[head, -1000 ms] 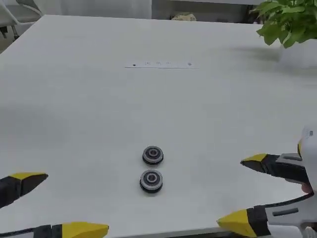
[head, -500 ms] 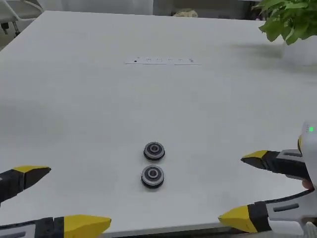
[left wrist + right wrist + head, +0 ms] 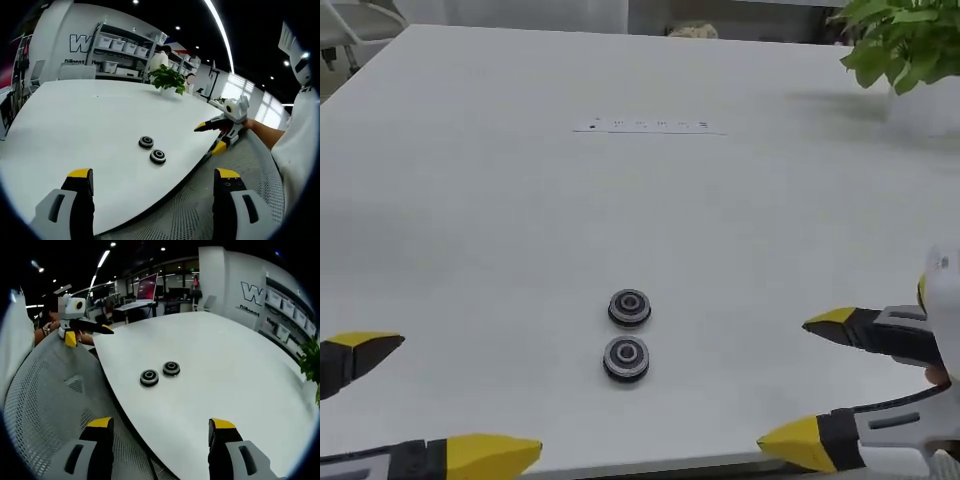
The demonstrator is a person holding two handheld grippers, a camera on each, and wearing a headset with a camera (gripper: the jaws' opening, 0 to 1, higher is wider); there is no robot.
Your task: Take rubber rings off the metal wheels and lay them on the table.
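Wheels wear their rings on the bench; our left gripper and right gripper, jaws spread, must reach in first, we judge.

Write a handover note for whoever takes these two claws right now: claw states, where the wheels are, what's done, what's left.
Both open and empty: left claw at the near-left edge of the table, right claw at the near-right.
The near wheel and far wheel lie flat between them, close together, not touching.
Done: nothing; the dark rubber rings look seated on both wheels.
Left: pull both rings off and lay them on the table.
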